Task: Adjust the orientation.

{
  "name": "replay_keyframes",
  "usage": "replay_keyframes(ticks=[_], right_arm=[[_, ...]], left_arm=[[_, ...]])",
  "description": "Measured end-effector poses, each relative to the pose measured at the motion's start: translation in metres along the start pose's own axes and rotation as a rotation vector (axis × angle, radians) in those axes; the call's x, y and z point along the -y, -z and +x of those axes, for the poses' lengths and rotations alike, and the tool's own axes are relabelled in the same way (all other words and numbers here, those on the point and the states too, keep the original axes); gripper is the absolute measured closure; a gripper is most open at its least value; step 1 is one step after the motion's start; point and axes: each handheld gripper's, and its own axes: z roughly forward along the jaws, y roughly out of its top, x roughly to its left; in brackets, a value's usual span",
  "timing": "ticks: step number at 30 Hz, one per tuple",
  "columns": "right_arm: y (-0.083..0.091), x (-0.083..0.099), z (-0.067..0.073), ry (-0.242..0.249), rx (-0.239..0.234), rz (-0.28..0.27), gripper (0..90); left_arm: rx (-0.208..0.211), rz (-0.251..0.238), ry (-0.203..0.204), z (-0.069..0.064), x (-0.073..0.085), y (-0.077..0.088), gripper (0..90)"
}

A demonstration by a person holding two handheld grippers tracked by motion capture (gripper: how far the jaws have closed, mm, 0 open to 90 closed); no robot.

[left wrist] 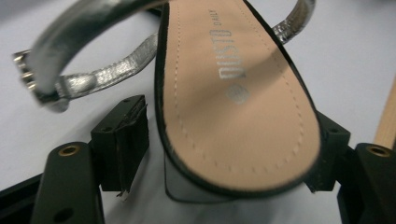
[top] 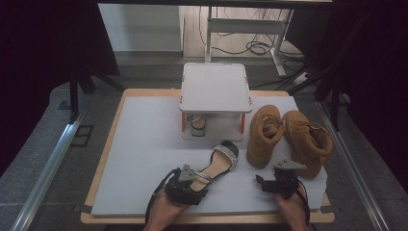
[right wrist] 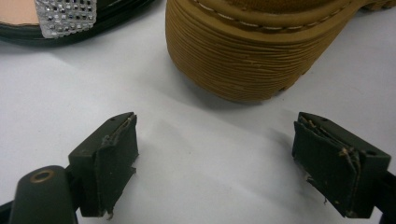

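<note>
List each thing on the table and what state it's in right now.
Sandal: flat on the mat, heel between the left gripper's jaws.
Second sandal: stored on the rack's lower shelf.
Shoe rack: upright, top shelf bare.
Tan boots: upright, side by side.
Left gripper: open, not clamped.
Right gripper: open, nothing between its jaws.

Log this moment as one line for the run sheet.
left gripper: jaws around sandal heel end, left pad apart | right gripper: open, empty, before boot | second sandal: under shelf
</note>
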Motion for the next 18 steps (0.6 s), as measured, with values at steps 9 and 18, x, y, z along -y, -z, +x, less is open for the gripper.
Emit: replay_keyframes(ticks=[9, 18], right_arm=[[0.000, 0.000, 0.000, 0.000, 0.000, 0.000, 14.4], [0.000, 0.000, 0.000, 0.000, 0.000, 0.000, 14.4]], left_arm=[[-0.007, 0.007, -0.004, -0.002, -0.013, -0.009, 29.0], [-0.002, 0.012, 0.013, -0.003, -0.020, -0.011, 30.2]])
